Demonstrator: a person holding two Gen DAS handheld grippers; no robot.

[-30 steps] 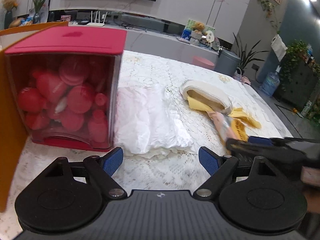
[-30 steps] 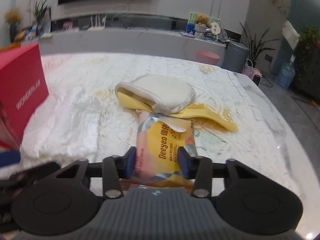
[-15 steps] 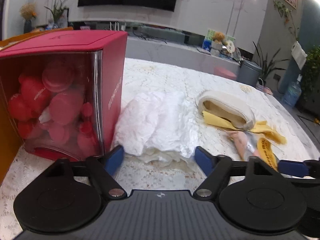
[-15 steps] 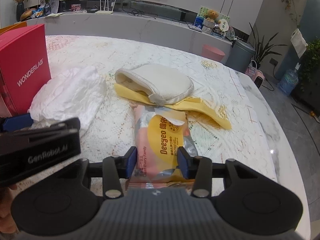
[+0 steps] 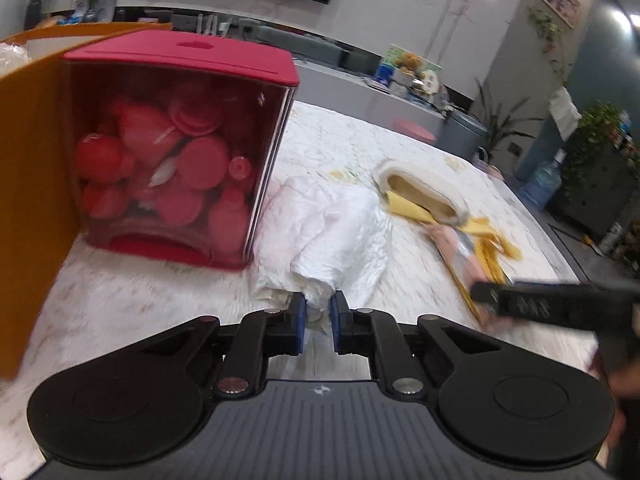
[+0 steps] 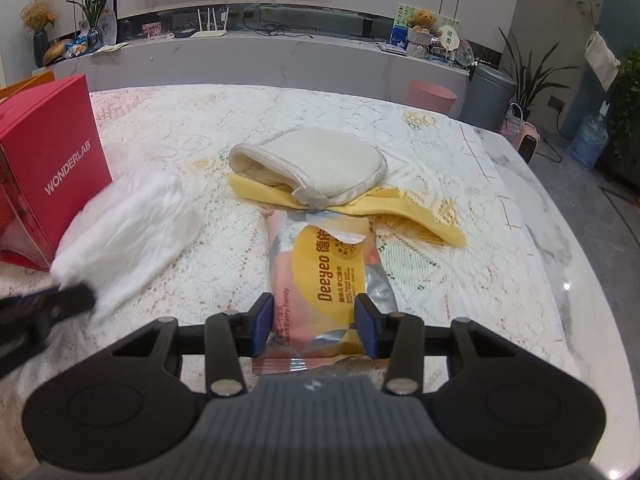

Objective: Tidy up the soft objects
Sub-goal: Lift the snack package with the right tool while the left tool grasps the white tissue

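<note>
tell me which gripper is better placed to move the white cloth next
Left. The left gripper is already pinched on the near edge of the white cloth, beside the red box. The right gripper is busy, shut on the wipes pack.

The left gripper (image 5: 318,314) reaches forward low over the surface, its blue-padded fingers (image 5: 298,322) drawn close together and pinching the near edge of a crumpled white cloth (image 5: 332,236) that bulges ahead of the tips. The right gripper (image 6: 314,326) is also level and pointing forward, its two pads (image 6: 262,322) set wider apart and pressed against the sides of a pink and yellow wipes pack (image 6: 328,272) that runs straight out between them. In the left wrist view the right gripper's black body crosses in from the right side, blurred.
</note>
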